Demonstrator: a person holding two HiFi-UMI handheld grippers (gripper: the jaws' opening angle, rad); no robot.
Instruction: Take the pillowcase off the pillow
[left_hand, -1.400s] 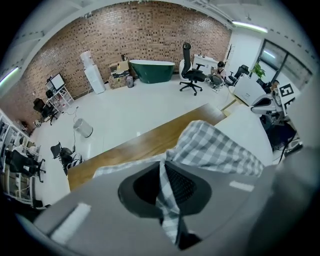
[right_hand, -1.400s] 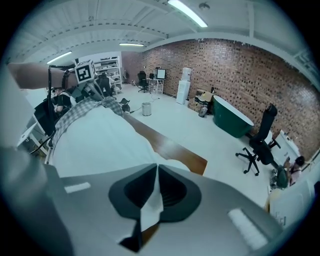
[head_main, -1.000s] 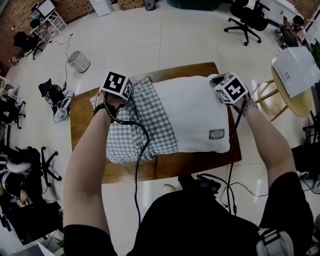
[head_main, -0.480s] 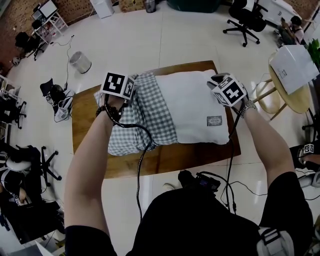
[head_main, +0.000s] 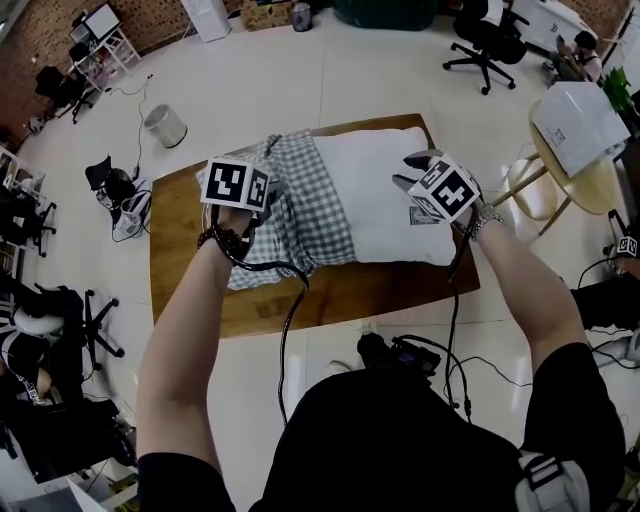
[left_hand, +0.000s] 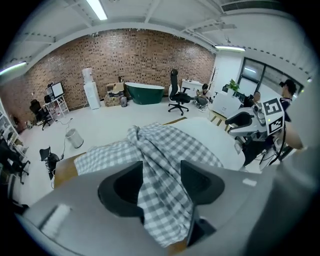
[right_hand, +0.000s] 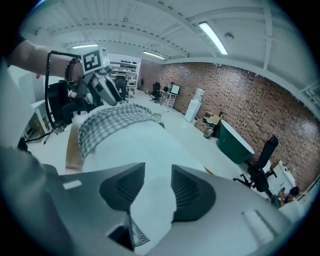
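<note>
**Gingham bunched at the pillow's left end**

The checked pillowcase (head_main: 300, 205) lies rucked over the left part of the white pillow (head_main: 385, 195) on a wooden table (head_main: 190, 265). Both sets of jaws have just been opening. The left gripper (left_hand: 161, 177) stands spread round the pillowcase folds, and the right gripper (right_hand: 157, 187) sits astride the pillow's bare corner, neither pinching. A black cable (head_main: 284, 330) trails off the near edge. A round stool (head_main: 590, 195) stands beside the table. A bin (head_main: 165, 125), an office chair (head_main: 487, 42) and a brick wall (left_hand: 125, 55) ring the pale glossy floor (head_main: 300, 80).

Wooden table (head_main: 185, 270) on white floor (head_main: 300, 80); white pillow (head_main: 375, 205) lying on it, checked pillowcase (head_main: 305, 215) bunched over left end
</note>
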